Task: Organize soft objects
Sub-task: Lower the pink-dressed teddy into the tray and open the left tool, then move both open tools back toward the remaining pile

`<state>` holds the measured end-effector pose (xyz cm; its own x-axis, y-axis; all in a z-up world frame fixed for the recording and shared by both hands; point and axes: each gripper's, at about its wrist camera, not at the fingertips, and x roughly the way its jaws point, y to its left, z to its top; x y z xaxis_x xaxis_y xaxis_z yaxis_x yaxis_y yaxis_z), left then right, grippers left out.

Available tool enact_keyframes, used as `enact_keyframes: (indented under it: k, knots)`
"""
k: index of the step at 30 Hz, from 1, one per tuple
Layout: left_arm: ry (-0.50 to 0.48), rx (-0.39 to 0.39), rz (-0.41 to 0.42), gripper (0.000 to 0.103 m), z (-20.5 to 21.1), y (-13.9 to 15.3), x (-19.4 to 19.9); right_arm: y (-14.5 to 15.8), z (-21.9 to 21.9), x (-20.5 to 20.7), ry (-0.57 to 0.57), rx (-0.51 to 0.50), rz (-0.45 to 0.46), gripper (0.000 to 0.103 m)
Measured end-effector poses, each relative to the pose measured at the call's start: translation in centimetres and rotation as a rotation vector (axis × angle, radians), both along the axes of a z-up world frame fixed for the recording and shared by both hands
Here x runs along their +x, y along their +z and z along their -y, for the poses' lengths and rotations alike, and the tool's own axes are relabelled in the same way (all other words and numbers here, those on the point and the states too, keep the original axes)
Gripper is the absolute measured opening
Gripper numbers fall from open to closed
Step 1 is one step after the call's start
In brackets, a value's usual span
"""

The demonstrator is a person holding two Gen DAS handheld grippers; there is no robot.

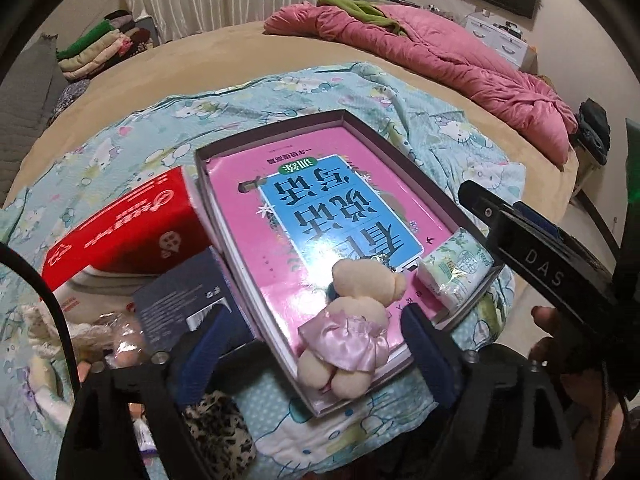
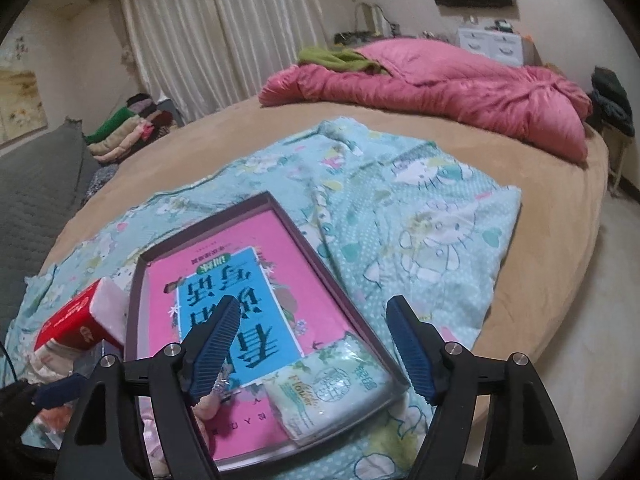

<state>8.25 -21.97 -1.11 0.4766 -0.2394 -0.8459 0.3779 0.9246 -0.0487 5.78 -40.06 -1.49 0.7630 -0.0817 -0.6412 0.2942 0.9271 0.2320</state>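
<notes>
Tan bed [image 2: 540, 280], teal cartoon-print blanket [image 2: 440, 216] spread across; pink quilt [image 2: 460, 84] bunched far side; white curtains [image 2: 224, 32] behind. Both hand-held grippers [image 1: 316, 344] [image 2: 320, 344] spread, pinching nothing.

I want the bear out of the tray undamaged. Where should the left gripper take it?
Grip the plush bear across its waist, over the pink satin skirt. It lies flat on the pink book, head away, between the open left gripper fingers, so come straight down from above.

Book [image 1: 320, 216] – pink cover, blue panel. Teddy [image 1: 352, 320] – cream, pink satin dress. Tissue pack [image 1: 456, 272] pale green floral. Sheet [image 2: 420, 216] aqua, cat cartoon print. Quilt [image 2: 460, 88] pink. Carton [image 1: 124, 236] red.
</notes>
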Motion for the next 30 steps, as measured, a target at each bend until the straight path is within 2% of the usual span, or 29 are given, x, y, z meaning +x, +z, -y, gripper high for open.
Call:
enact_keyframes:
  k: [8,20,27,30]
  knots:
    - [0.042,-0.006,0.029,0.088,-2.3,1.9,-0.9,1.9,-2.1,-1.2,0.032,-0.02,0.079,0.081]
    - [0.086,-0.011,0.031,0.088,-5.1,3.1,-2.6,5.1,-4.9,-3.8,0.057,-0.058,0.151,0.083]
    - [0.116,-0.011,0.039,0.088,-7.2,4.1,-3.4,8.2,-6.7,-5.5,0.056,-0.118,0.227,0.084]
    - [0.14,-0.02,0.045,0.088,-8.5,4.7,-3.5,9.5,-7.2,-5.6,0.083,-0.113,0.24,0.084]
